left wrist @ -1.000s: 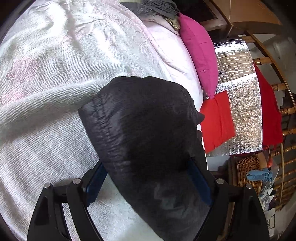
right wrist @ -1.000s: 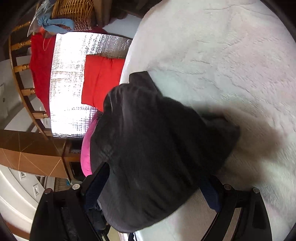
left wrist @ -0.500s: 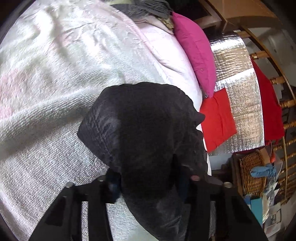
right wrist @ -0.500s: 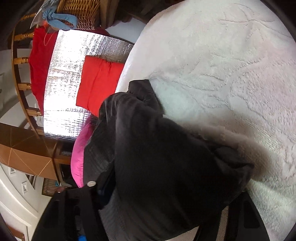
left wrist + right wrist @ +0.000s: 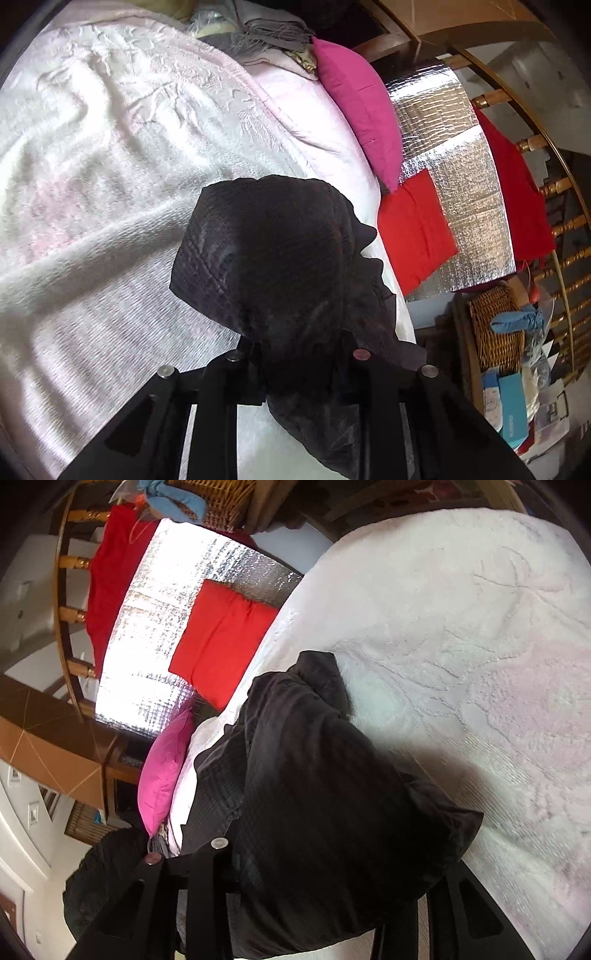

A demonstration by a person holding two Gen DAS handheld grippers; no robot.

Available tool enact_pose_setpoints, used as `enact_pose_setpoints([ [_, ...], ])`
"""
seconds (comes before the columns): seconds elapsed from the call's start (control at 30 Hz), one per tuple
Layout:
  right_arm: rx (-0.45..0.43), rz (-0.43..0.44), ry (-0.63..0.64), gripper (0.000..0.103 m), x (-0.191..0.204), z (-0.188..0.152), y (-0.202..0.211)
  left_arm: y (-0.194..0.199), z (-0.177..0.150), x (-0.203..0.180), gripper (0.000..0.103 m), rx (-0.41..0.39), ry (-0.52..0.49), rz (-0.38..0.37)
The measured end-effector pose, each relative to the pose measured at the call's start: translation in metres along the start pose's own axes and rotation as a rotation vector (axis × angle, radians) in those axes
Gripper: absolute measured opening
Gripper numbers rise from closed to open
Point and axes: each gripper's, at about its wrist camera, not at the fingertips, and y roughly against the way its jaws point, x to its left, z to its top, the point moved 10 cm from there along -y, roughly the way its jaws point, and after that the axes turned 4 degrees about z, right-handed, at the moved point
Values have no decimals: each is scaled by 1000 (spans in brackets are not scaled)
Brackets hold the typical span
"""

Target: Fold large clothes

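A black garment [image 5: 273,251] lies bunched near the edge of a bed with a white-pink fleece blanket [image 5: 110,166]. My left gripper [image 5: 299,354] has its jaws closing, with a fold of the black cloth pinched between them; the fingertips are buried under the fabric. In the right wrist view the same black garment [image 5: 314,775] bulges up over the blanket [image 5: 461,627]. My right gripper [image 5: 332,867] also has its jaws closing, around a thick bunch of the cloth that hides its pads.
A magenta pillow [image 5: 362,110] leans at the bed's edge. Beyond it a red cloth [image 5: 417,229] lies on a silver foil mat [image 5: 465,184], near a wicker basket [image 5: 495,325] and a wooden railing. Grey clothes [image 5: 266,29] are piled at the bed's far end.
Both pairs of jaws have come together from wide open onto the black cloth. The garment has bunched up and lifted slightly off the blanket with both hands.
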Motion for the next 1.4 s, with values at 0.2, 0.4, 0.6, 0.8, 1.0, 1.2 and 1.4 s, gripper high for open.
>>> enact_pose_setpoints([
  [0.2, 26, 2, 52, 40, 0, -11, 26, 32, -14, 22, 23, 31, -32, -3],
  [0.4, 44, -3, 77, 40, -5, -28, 50, 65, -29, 37, 23, 48, -29, -2],
  [0.6, 49, -30, 96, 40, -22, -55, 73, 84, -52, 71, 28, 80, -32, 58],
  [0.8, 107, -139, 74, 63, -36, -61, 82, 99, -52, 88, 52, 162, -32, 138],
  [1.0, 185, -145, 136, 71, -38, -72, 129, 154, -52, 78, 55, 146, -205, 172],
  [1.2, 117, -65, 378, 81, 36, -38, 146, 163, 1, -19, 87, -80, -455, 158],
  [1.4, 208, -69, 597, 91, 89, -35, 58, 56, 23, -61, 87, 11, -603, 314],
])
